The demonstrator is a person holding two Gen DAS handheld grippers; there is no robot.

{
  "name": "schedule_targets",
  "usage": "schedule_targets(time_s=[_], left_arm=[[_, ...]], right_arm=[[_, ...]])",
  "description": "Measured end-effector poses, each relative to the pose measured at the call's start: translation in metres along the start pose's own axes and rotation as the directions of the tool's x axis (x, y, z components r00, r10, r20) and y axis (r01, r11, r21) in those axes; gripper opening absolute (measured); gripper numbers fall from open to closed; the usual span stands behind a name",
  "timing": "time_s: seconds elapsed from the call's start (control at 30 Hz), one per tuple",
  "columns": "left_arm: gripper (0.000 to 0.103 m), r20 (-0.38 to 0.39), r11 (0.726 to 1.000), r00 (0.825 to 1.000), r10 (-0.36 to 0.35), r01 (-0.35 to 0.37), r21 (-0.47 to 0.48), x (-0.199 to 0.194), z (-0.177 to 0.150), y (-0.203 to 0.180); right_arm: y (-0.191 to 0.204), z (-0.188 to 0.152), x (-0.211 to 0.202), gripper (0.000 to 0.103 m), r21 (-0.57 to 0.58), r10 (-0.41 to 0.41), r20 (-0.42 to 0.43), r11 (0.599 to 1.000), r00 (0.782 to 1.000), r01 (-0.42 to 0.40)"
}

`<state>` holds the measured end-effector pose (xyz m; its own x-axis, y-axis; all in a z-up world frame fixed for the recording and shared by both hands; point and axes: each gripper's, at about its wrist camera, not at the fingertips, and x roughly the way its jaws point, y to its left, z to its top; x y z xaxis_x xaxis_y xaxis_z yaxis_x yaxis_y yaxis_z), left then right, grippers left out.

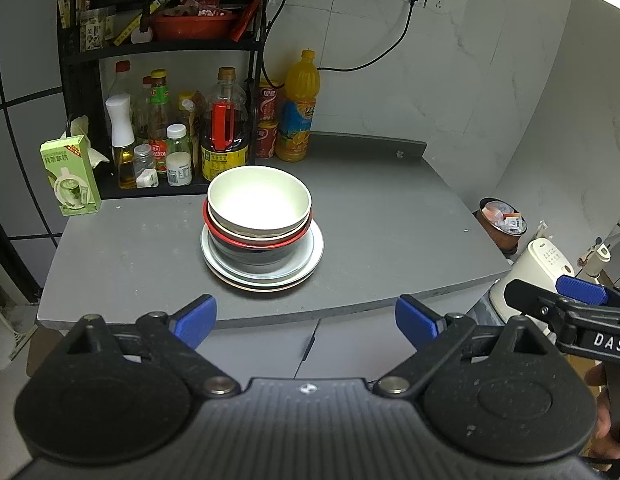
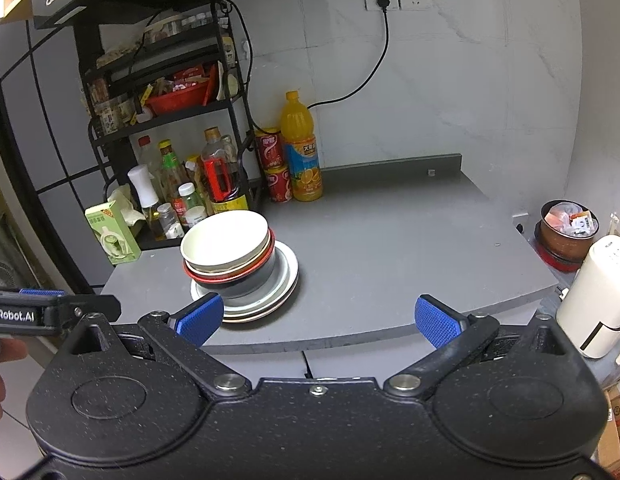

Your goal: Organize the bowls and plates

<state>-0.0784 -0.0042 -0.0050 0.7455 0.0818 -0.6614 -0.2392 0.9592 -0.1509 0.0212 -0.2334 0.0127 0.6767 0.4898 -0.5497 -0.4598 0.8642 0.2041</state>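
Crockery stacked mid-counter, both tools empty

Nested bowls (image 1: 259,210) on plates (image 1: 262,270) sit dead ahead of the left tool (image 1: 306,320); the right tool (image 2: 318,318) (also spread wide) has them ahead-left.

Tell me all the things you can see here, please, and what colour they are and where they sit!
cream bowl: one, cream, top of the stack
red-rimmed bowl: one, dark with a red rim, under the cream bowl
plates: a few, white, bottom of the stack on the grey counter
juice bottle: one, orange, back of the counter
red cans: two, stacked beside the juice bottle
sauce bottles: many, mixed colours, bottom of the black rack
green carton: one, left of the rack
white kettle: one, right of the counter, lower down
left gripper: black, blue pads, open, empty
right gripper: black, blue pads, open, empty
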Motion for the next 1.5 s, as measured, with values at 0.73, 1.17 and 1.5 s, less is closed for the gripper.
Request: schedule_targets(time_s=[0.73, 1.17, 1.5], left_arm=[[0.095, 0.011, 1.000, 1.000, -0.019, 0.019, -0.013, -0.004, -0.003, -0.005], [0.095, 0.015, 1.000, 1.000, -0.025, 0.025, -0.006, -0.005, -0.001, -0.001], [0.095, 0.015, 0.999, 0.999, -0.034, 0.033, 0.009, -0.005, 0.001, 0.003]], right_arm=[[0.000, 0.000, -0.006, 0.103, -0.005, -0.020, 0.016, 1.000, 1.000, 0.020], [0.004, 0.002, -0.009, 0.103, -0.007, -0.024, 0.028, 1.000, 0.999, 0.024], [0.001, 0.002, -0.015, 0.103, 0.004, -0.039, 0.038, 0.999, 0.999, 0.039]])
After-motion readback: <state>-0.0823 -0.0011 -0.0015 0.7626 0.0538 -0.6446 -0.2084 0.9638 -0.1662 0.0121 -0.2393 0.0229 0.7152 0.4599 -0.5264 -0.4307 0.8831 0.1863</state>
